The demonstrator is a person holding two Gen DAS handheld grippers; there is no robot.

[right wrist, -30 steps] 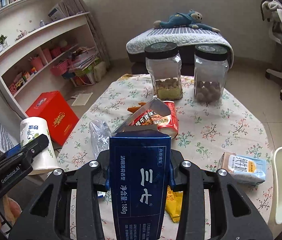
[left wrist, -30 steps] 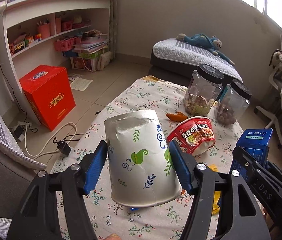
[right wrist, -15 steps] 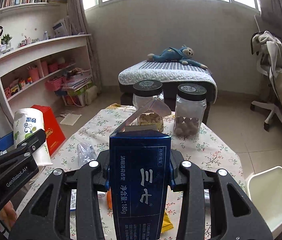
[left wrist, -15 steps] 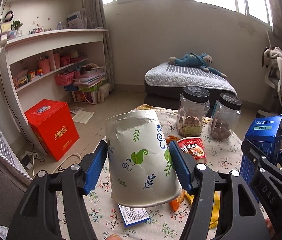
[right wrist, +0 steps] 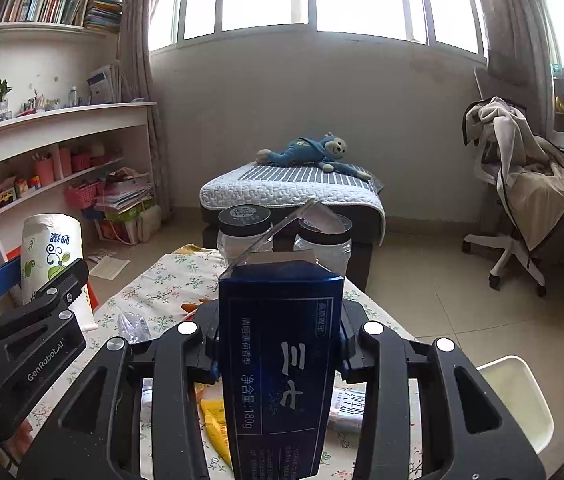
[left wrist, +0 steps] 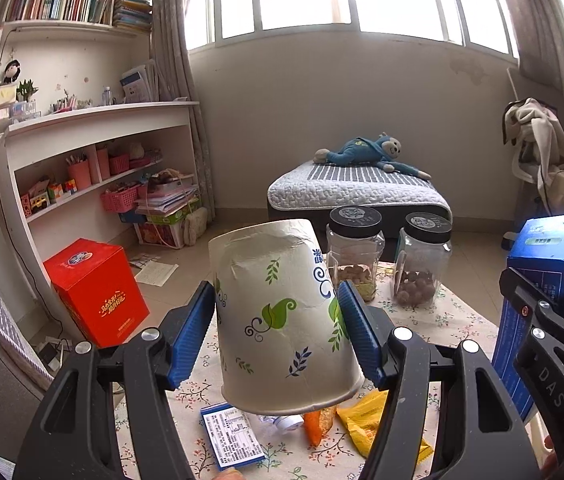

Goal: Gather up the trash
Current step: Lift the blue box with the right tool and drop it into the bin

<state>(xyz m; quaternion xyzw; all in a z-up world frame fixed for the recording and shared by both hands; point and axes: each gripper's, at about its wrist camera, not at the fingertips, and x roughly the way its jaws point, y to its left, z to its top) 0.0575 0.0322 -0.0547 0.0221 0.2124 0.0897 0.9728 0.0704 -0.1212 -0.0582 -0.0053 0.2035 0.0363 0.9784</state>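
My left gripper (left wrist: 278,316) is shut on a white paper cup (left wrist: 282,312) with green leaf prints, held upside down above the table. The cup also shows in the right wrist view (right wrist: 52,252). My right gripper (right wrist: 280,344) is shut on a dark blue toothpaste box (right wrist: 280,356) with its top flap open; the box also shows in the left wrist view (left wrist: 537,280). On the floral tablecloth (left wrist: 461,320) below lie a yellow wrapper (left wrist: 377,428), an orange wrapper (left wrist: 313,428) and a blue-edged carton (left wrist: 232,436).
Two black-lidded clear jars (left wrist: 355,252) (left wrist: 421,264) stand at the table's far end. A red box (left wrist: 96,292) sits on the floor left, by white shelves (left wrist: 94,152). A bed (right wrist: 293,196), an office chair (right wrist: 521,200) and a white bin (right wrist: 517,396) are beyond.
Both grippers have risen and tilted up with the cup and the box still held; the table has dropped lower in both views.
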